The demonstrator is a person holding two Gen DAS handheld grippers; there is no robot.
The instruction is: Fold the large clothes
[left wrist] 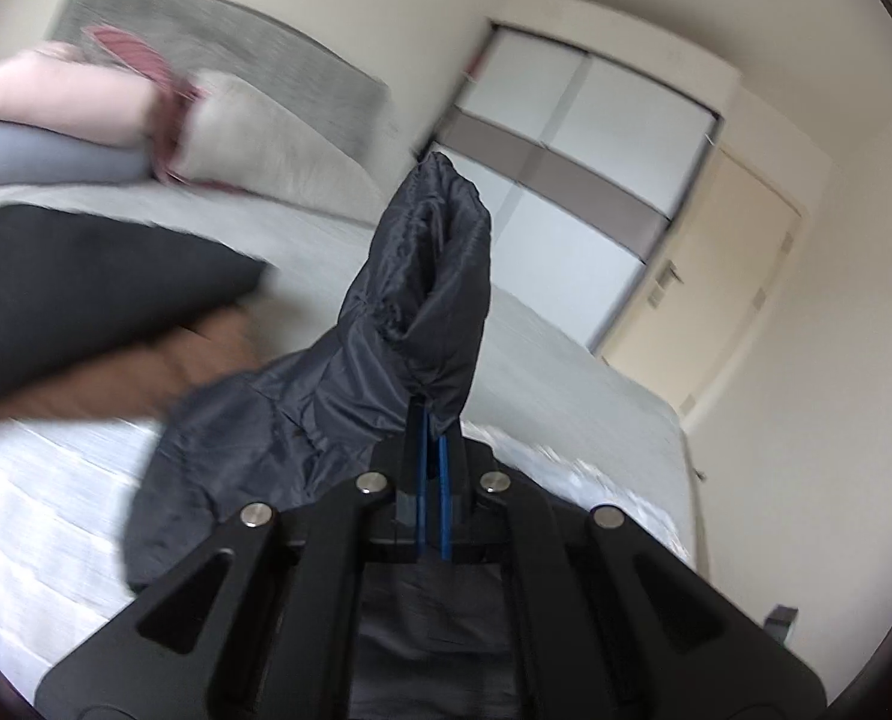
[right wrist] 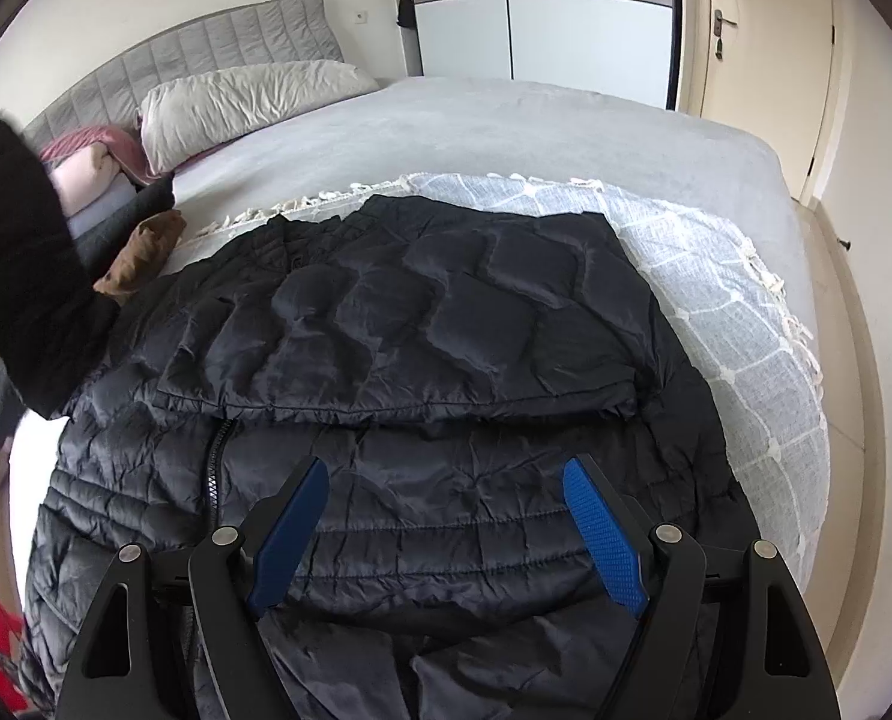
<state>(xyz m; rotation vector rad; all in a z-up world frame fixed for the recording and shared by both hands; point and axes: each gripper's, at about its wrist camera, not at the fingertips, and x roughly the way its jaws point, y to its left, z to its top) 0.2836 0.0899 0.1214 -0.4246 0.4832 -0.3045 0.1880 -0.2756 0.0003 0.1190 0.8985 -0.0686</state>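
Black quilted jacket (right wrist: 398, 360) is lying spread on a pale grid-patterned throw (right wrist: 746, 324) over the grey bed (right wrist: 506, 132), one side already folded across the chest. Throw's fringed edge is showing bare at far and right of the jacket; grey sheet beyond it is lying open up to the pillow (right wrist: 248, 96). Folded stack of clothes (right wrist: 98, 180) is sitting far left, near the jacket's shoulder.

Right gripper (right wrist: 446, 531) is hovering over the near half of the jacket, blue pads (right wrist: 602, 540) standing wide apart, gripping nothing.

Left gripper (left wrist: 433, 420) is pinching a sleeve (left wrist: 428, 276), pads pressed close together on the fabric; the sleeve is rising in front of the camera, clear of the bed.

Only the left wrist view is showing this grip and the lifted sleeve; only the right wrist view is showing the jacket's full outline. Left view is motion-blurred
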